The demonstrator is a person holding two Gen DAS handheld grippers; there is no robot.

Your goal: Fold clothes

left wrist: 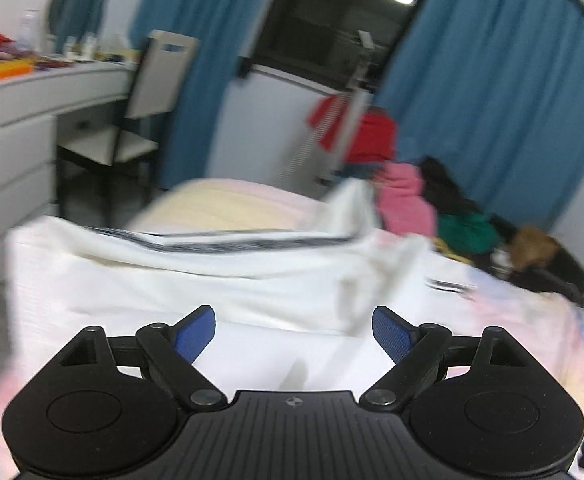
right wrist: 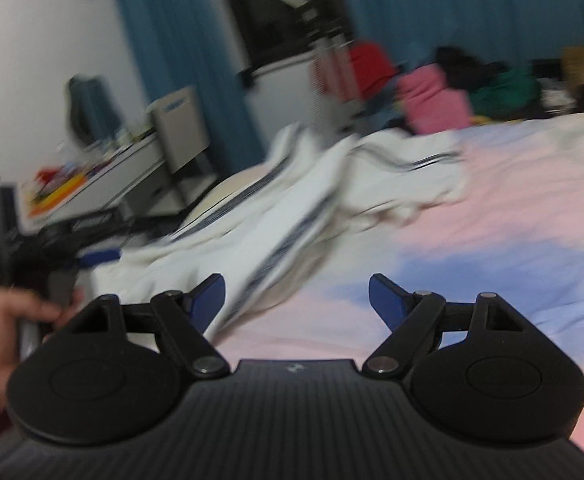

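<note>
My left gripper (left wrist: 294,330) is spread wide with nothing between its blue pads (left wrist: 195,334), hovering just above the near part of the white garment (left wrist: 171,280). My right gripper (right wrist: 296,300) is released too, its jaws apart and empty, held over the pink and blue bedsheet (right wrist: 492,208) with the garment's striped edge (right wrist: 287,236) running just off its left finger.

The white garment lies ahead of both grippers, crumpled on the bed, dark stripes along its hems, one portion bunched up farther out to the right of my left gripper. Both views are smeared by motion, so I can only guess which edge is a sleeve and which is the hem.

The step in hand, as I judge it, is taking hold of the garment to spread it flat before any fold. To do it well I should pick two matching corners along one striped edge, one per gripper, and close on a single layer rather than a bunch. I should come in low, pinch at the edge itself, then draw the two grippers apart to tension the cloth.

Beyond the garment, a heap of pink, green and black clothes (left wrist: 452,216) waits at the far side of the bed. Off to the left stand a white bench (left wrist: 31,92) and a chair (left wrist: 147,96).
</note>
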